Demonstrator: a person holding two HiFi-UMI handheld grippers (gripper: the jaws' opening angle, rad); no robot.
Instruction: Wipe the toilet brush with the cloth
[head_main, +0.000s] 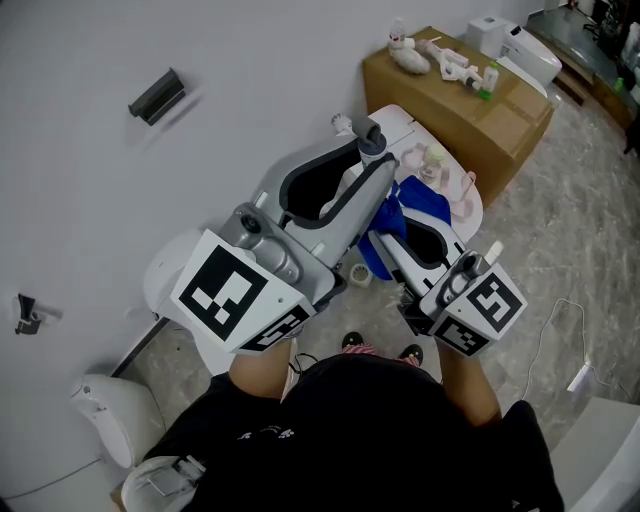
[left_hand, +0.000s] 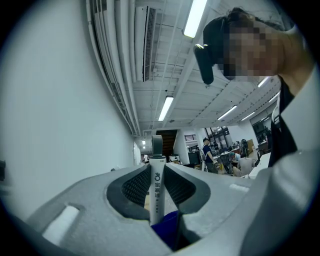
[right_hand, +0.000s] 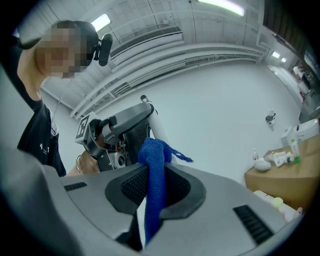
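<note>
In the head view my left gripper (head_main: 362, 165) is shut on the toilet brush's white handle, whose grey cap (head_main: 368, 135) sticks out past the jaws. The left gripper view shows the same handle (left_hand: 156, 187) pinched upright between the ribbed pads of the left gripper (left_hand: 157, 172), with a bit of blue cloth (left_hand: 167, 227) below. My right gripper (head_main: 400, 228) sits just right of it, shut on the blue cloth (head_main: 405, 205). In the right gripper view the cloth (right_hand: 154, 165) hangs through the right gripper (right_hand: 152, 167), close to the handle (right_hand: 152, 122). The brush head is hidden.
A cardboard box (head_main: 470, 95) with small white bottles stands at the back right against the white wall. A white surface (head_main: 470, 205) with pink items lies under the grippers. A white round container (head_main: 115, 405) sits on the floor at lower left, and a cable (head_main: 560, 320) at right.
</note>
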